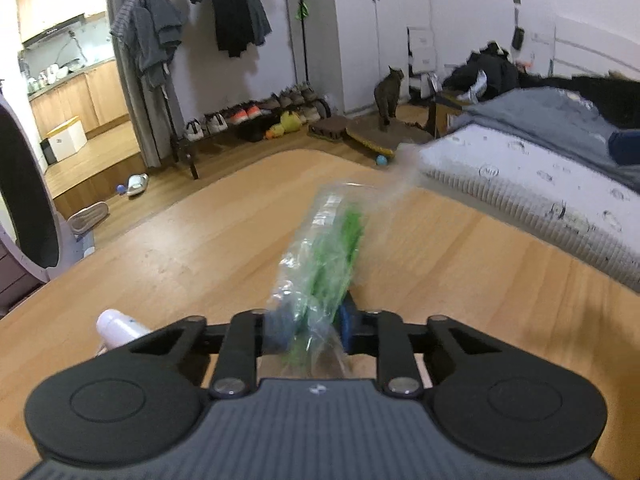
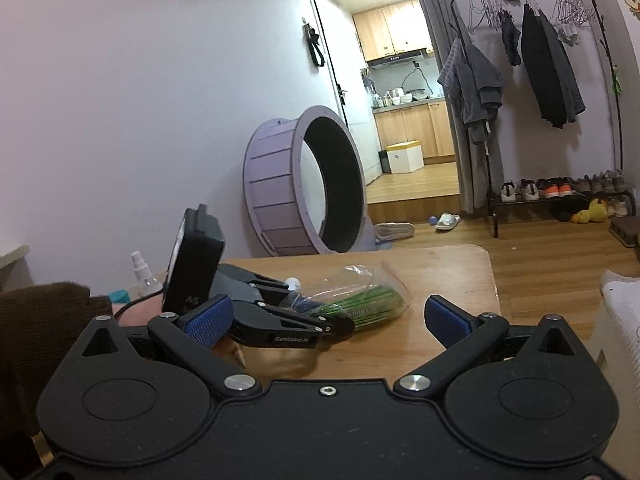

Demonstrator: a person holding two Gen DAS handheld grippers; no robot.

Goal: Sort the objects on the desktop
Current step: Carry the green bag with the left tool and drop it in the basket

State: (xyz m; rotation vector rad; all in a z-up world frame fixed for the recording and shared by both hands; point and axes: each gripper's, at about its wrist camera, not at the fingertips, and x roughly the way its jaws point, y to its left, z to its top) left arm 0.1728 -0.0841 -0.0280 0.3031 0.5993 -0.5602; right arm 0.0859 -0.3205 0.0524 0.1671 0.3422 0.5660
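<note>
Clamped between the blue pads of the left gripper point(image 1: 310, 326) is a clear plastic bag of green sticks point(image 1: 324, 248), pinched at its near end so that the rest of the bag runs straight away from the fingers, its long axis in line with the gripper and pointing toward the far edge of the wooden table point(image 1: 480, 260). In the right wrist view the same bag point(image 2: 360, 296) lies low over the table top, its free far end reaching to the right of the left gripper point(image 2: 296, 304); whether it rests on the wood or hangs just above it I cannot tell. A white bottle point(image 1: 118, 326) sits just to the left of the left gripper's near linkage. Further right and nearer, the right gripper point(image 2: 328, 316) is spread wide and holds nothing, its pads well apart on either side of the scene ahead. A clear spray bottle point(image 2: 142, 276) stands at the far left of the table. Since the left gripper already has the bag, the coming move is likely its own: carrying the bag along that long axis to wherever it belongs, with the right free to help.
</note>
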